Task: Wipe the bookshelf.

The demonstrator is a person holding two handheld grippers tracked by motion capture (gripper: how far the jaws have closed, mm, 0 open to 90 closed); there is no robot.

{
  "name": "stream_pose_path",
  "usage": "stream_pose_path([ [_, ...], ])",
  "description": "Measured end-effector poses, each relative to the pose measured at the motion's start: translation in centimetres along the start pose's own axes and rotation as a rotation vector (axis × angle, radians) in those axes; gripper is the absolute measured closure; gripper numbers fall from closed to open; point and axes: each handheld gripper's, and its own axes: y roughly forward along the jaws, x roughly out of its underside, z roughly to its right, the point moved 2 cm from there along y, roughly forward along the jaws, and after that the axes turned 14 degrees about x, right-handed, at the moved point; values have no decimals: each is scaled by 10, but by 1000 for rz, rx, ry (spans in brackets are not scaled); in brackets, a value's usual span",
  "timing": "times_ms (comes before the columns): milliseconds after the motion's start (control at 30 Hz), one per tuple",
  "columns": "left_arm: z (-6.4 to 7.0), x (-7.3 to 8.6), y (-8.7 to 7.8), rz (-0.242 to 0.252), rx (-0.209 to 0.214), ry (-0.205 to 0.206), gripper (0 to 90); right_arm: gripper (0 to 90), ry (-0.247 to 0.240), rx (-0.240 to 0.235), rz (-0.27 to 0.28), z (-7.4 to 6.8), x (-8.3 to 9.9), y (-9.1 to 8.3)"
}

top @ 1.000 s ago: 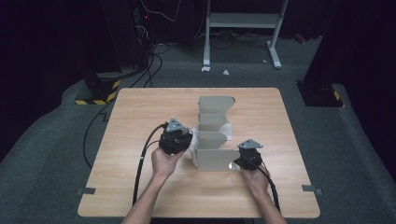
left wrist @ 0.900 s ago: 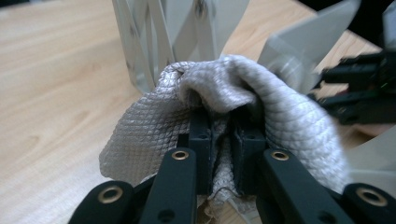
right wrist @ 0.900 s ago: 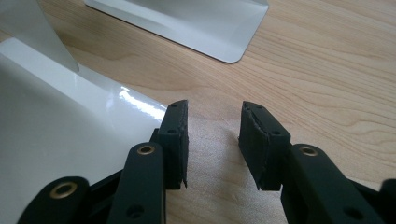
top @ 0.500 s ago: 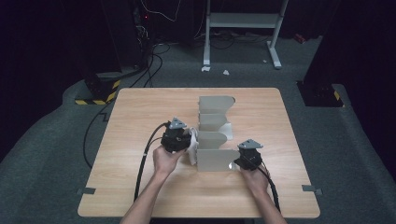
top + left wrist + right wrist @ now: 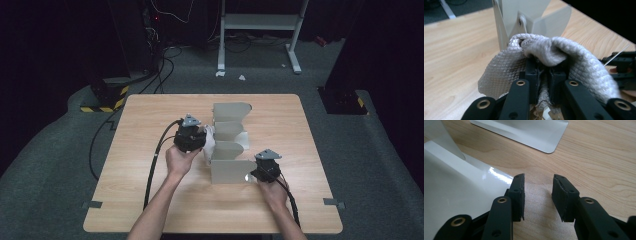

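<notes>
Left gripper (image 5: 192, 137): held in the person's left hand (image 5: 179, 159) at the left flank of the rack; jaws drawn close together and clamped on a fold of a pale, diamond-textured cloth (image 5: 564, 60), which bunches over the jaw tips and drapes to both sides in the left gripper view. In the high view the cloth (image 5: 209, 141) shows as a whitish bundle pressed between the gripper and the rack's left side wall, about level with the second and third dividers. Right gripper (image 5: 265, 169): held in the right hand (image 5: 272, 190) at the rack's near right corner; jaws parted with a clear gap, bare table showing between them, holding nothing; its left jaw lies just beside the glossy base edge of the rack (image 5: 461, 187). Rack (image 5: 230, 145): grey sheet-metal file sorter with curved upright dividers, standing at the middle of the table, long axis running away from the person. Table (image 5: 150, 200): light wood-grain top. Cable (image 5: 152, 170): black, trailing from the left gripper toward the near edge.
</notes>
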Motion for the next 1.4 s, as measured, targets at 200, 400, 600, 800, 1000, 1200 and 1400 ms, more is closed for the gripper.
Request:
stream_pose_path([
  [200, -6, 13, 14, -48, -2, -23, 807, 628, 0, 0, 0, 0, 0, 0],
  [400, -10, 27, 29, -95, 2, -42, 807, 628, 0, 0, 0, 0, 0, 0],
  [600, -13, 37, 39, -123, 2, -55, 807, 628, -2, 1, 1, 0, 0, 0],
  [800, -14, 44, 40, -142, -3, -61, 809, 628, 0, 0, 0, 0, 0, 0],
  [1000, -18, 45, 37, -140, -18, -77, 810, 628, 0, -1, 0, 0, 0, 0],
  [1200, -19, 34, 22, -57, -3, -84, 809, 628, -1, -2, 0, 0, 0, 0],
  [1400, -11, 8, -3, 29, 8, -34, 810, 628, -3, 0, 1, 0, 0, 0],
])
